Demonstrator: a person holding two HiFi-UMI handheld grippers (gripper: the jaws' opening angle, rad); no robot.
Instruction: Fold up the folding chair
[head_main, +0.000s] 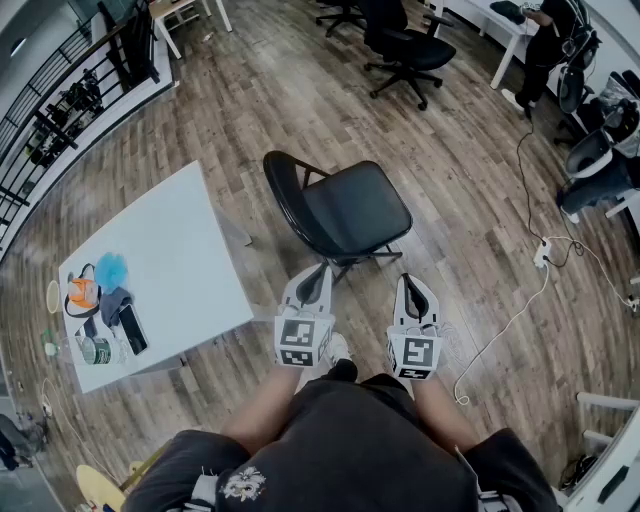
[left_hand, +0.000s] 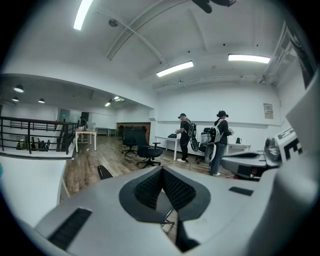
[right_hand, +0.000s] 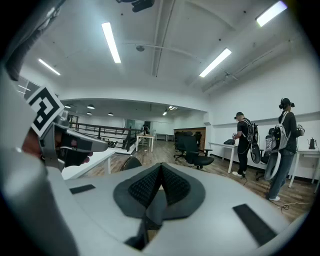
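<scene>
The black metal-framed folding chair (head_main: 350, 210) stands fully open on the wooden floor (head_main: 450, 140), so folding has not begun and this looks like the approach; the left hand-held gripper (head_main: 318, 275) and the right hand-held gripper (head_main: 410, 285) are each closed tight on nothing, with the chair just ahead of them; next, I'd judge, the jaws must part and take the seat edge or backrest to swing the seat up; the chair's legs and hinges hide beneath the seat; a white desk (head_main: 170, 250) lies left of the left one.
</scene>
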